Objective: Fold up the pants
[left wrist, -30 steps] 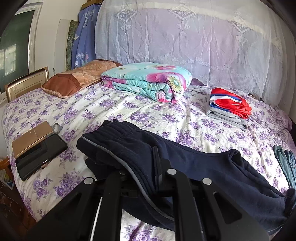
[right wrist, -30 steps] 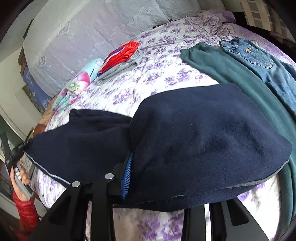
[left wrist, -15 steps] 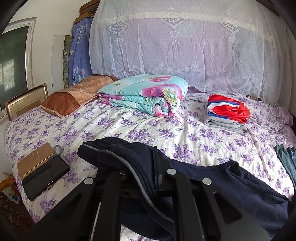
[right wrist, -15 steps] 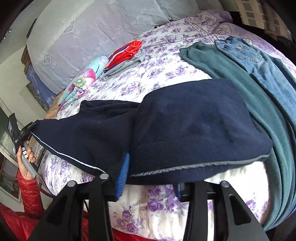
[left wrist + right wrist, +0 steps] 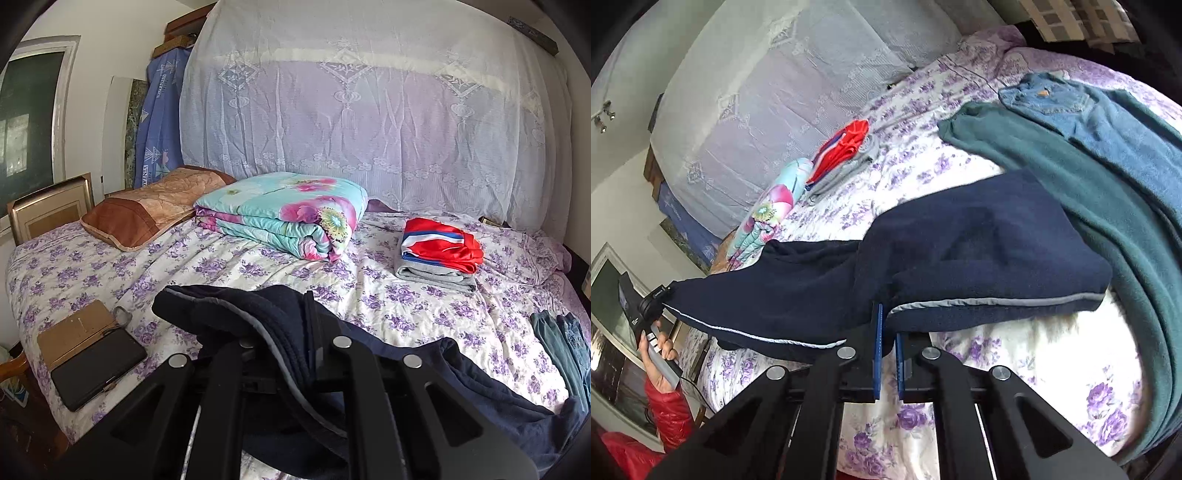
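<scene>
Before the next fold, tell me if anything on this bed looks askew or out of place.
The navy pants are bunched and uneven, pinched by the left gripper and right gripper. A black phone with a tan case lies at the bed's corner, near the fold area. Nothing looks damaged.

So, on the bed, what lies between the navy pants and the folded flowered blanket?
Nothing: in the left wrist view only bare flowered bedsheet stretches between the navy pants and the folded blanket.

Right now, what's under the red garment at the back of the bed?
The red garment sits on a folded grey garment on the floral bedsheet. Anything between them is covered.
</scene>
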The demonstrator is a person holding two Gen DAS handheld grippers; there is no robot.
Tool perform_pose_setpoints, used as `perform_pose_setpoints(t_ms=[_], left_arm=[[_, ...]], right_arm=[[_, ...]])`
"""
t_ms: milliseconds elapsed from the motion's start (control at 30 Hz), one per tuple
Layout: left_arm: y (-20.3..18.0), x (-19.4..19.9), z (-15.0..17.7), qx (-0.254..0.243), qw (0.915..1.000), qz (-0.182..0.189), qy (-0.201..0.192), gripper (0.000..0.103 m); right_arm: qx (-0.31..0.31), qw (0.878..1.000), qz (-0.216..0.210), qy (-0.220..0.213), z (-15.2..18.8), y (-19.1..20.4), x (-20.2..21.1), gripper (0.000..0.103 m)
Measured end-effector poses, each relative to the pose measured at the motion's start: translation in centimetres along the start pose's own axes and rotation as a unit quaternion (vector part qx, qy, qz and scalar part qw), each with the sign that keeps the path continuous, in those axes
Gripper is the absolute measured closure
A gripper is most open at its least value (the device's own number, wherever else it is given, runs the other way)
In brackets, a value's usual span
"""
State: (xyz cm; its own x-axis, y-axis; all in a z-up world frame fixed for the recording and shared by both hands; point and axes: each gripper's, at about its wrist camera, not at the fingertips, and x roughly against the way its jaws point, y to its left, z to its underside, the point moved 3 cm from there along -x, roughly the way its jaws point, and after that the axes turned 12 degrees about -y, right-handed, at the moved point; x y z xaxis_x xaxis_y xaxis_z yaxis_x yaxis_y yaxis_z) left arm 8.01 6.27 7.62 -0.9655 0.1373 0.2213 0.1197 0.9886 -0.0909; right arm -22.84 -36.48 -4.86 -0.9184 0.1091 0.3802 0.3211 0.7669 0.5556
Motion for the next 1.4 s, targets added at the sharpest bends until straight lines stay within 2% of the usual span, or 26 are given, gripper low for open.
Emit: perform_pose_setpoints(t_ms=[100,200,333,467,600,633,667,700,733,800,867,967,1033,1133,1267,1333,1400], left_arm=[[1.1,1.0,-0.1,0.006,0.9999,-0.01,-0.002,0.095],[1.9,2.0,-0.9,0.009,0.9998,-0.014,-0.009,0.095],[1.5,0.4,-2.5,0.007,0.9999,-0.01,-0.006,0.095],[-0.6,-5.0,-3.6,-0.003,0.9999,-0.01,0.013,0.095],[-3.4,-14.1,-4.8,-0.006,0.999,-0.026,0.035,0.095],[-4.2,-17.2,-4.5,-0.012,0.9979,-0.034,0.053,0.093],[-4.6,-19.8,-3.9,-0.013,0.996,-0.038,0.08,0.092],[-4.7,-21.6,-3.0,-0.01,0.993,-0.042,0.11,0.091],[-4.6,-23.1,-1.7,-0.006,0.9877,-0.048,0.149,0.088],[-3.8,-23.1,0.7,-0.001,0.9808,-0.044,0.19,0.083],[-2.5,-21.3,2.5,0.001,0.9811,-0.002,0.193,0.082],[-0.4,-18.1,4.0,-0.002,0.9805,0.024,0.195,0.08],[0.8,-16.1,4.0,0.008,0.9803,0.042,0.193,0.08],[2.0,-15.2,1.9,0.031,0.9818,0.059,0.178,0.08],[0.7,-17.9,-1.4,-0.009,0.9856,0.045,0.163,0.08],[0.3,-20.2,-1.8,-0.016,0.9833,0.025,0.179,0.08],[0.4,-22.1,-1.9,0.001,0.9789,0.029,0.202,0.08]], right_arm=[[0.037,0.998,-0.042,-0.032,-2.3,2.1,2.2,0.097],[0.046,0.994,-0.073,-0.062,-5.5,3.4,3.0,0.097],[0.056,0.993,-0.073,-0.079,-9.3,3.6,0.0,0.098],[0.061,0.992,-0.068,-0.083,-14.2,3.7,-6.7,0.098],[0.077,0.993,-0.032,-0.078,-20.2,3.9,-17.2,0.096],[0.082,0.994,-0.007,-0.066,-21.3,3.7,-20.2,0.088],[0.093,0.994,0.029,-0.053,-21.8,3.6,-22.5,0.071],[0.103,0.991,0.07,-0.043,-21.9,3.4,-24.2,0.064],[0.108,0.989,0.086,-0.048,-21.5,3.4,-24.5,0.061],[0.114,0.99,0.06,-0.06,-20.1,3.7,-23.2,0.058],[0.126,0.988,0.059,-0.064,-18.5,3.7,-20.9,0.055],[0.122,0.989,0.05,-0.065,-16.0,3.0,-16.6,0.05],[0.116,0.99,0.047,-0.061,-14.4,2.7,-14.0,0.044],[0.118,0.991,0.048,-0.049,-11.9,2.5,-11.4,0.042],[0.127,0.99,0.045,-0.039,-10.2,3.0,-9.9,0.042],[0.127,0.99,0.043,-0.048,-10.1,3.4,-9.1,0.042],[0.128,0.99,0.04,-0.051,-9.9,3.7,-8.3,0.04]])
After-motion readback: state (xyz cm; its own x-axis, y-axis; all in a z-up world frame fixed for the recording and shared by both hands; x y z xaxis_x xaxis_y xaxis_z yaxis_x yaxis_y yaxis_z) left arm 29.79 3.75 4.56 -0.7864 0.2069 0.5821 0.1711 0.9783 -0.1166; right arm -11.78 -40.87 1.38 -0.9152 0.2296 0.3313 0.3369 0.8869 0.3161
